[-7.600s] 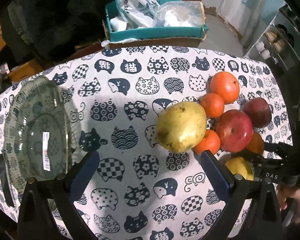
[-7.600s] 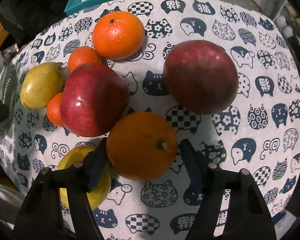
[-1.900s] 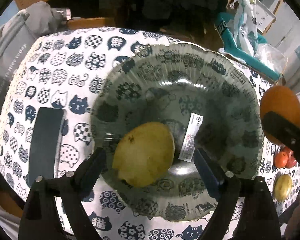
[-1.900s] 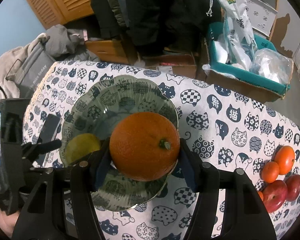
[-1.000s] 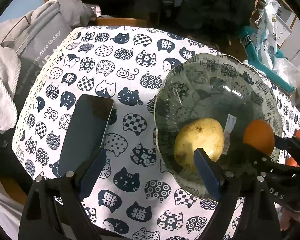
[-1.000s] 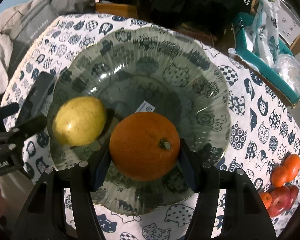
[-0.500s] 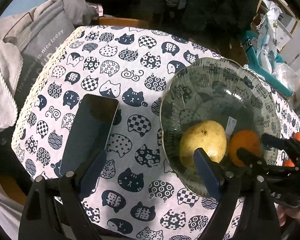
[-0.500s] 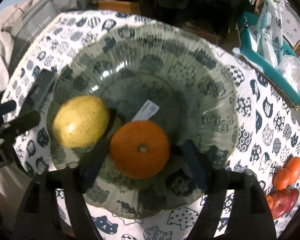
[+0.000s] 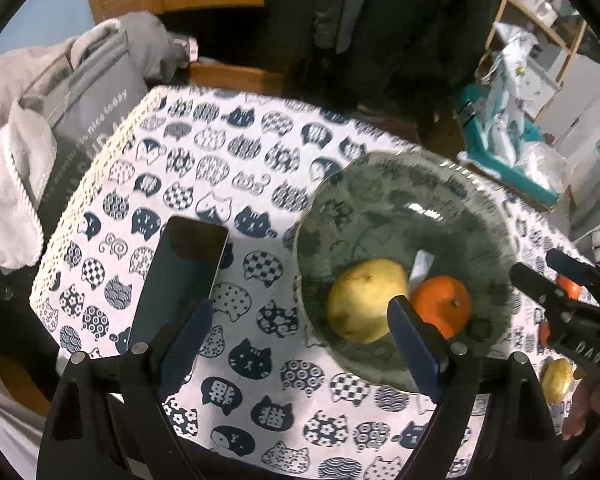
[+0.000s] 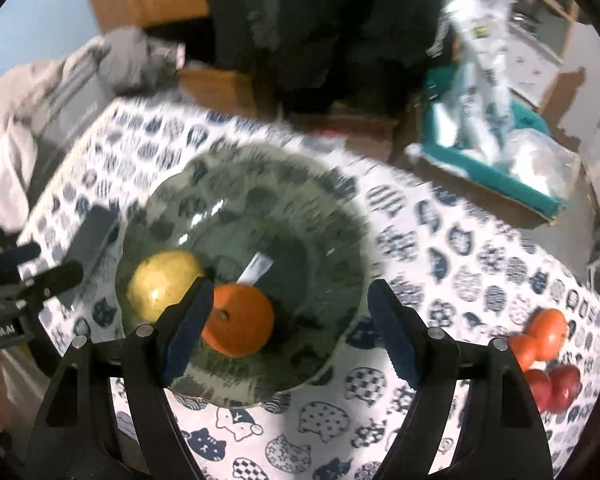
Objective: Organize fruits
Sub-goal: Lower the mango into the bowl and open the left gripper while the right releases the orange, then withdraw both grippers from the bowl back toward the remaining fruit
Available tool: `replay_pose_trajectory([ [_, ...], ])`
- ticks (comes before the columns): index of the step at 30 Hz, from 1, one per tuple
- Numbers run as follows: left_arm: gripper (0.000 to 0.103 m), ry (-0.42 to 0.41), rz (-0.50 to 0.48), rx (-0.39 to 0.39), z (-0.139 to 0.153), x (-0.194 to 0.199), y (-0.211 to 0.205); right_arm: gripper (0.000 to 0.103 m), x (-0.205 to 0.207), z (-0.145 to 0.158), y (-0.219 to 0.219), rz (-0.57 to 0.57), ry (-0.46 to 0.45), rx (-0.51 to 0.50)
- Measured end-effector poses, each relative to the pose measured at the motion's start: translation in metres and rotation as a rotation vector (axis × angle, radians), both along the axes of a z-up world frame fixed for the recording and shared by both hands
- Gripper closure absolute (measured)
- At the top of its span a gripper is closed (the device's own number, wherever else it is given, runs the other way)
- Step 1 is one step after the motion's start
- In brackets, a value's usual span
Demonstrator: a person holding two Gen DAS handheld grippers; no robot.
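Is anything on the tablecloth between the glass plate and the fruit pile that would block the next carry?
Nothing visible does. In the right wrist view, only bare tablecloth lies between the glass plate and the remaining fruit pile. The dark phone sits on the plate's far side.

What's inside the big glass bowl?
Inside the glass bowl lie a yellow fruit and an orange, side by side. A white sticker shows behind them. The left gripper's finger covers a bit of both fruits.

Bare cloth [image 9: 260, 168] (phone [image 9: 180, 276] beside)
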State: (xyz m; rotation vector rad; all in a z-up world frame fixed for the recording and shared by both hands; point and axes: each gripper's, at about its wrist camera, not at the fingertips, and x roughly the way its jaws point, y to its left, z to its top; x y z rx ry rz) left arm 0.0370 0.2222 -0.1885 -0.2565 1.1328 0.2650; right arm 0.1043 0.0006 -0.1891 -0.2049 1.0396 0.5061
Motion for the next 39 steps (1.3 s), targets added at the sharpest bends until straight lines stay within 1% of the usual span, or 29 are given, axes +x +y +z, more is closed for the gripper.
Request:
replay_pose_trajectory([
  [3, 0.013, -0.044, -0.016, 0.019, 0.016, -0.001, -0.011, 0.023, -0.004, 0.022, -0.014, -0.033, -0.041, 0.034],
  [7, 0.013, -0.083, -0.045, 0.019, 0.033, -0.002, -0.026, 0.023, -0.014, 0.050, -0.033, -0.063, -0.110, 0.046],
  [10, 0.013, -0.114, -0.069, 0.019, 0.045, -0.001, -0.039, 0.023, -0.021, 0.066, -0.047, -0.079, -0.148, 0.057],
  [14, 0.013, -0.144, -0.105, 0.041, 0.059, -0.002, -0.056, 0.023, -0.031, 0.085, -0.068, -0.101, -0.209, 0.056],
  [23, 0.013, -0.213, -0.141, 0.025, 0.087, -0.009, -0.083, 0.023, -0.052, 0.107, -0.117, -0.151, -0.273, 0.055],
  [28, 0.013, -0.239, -0.180, 0.034, 0.097, -0.012, -0.103, 0.023, -0.065, 0.119, -0.141, -0.175, -0.314, 0.045],
  [39, 0.013, -0.284, -0.254, 0.059, 0.112, -0.019, -0.145, 0.022, -0.085, 0.133, -0.193, -0.232, -0.338, 0.079],
])
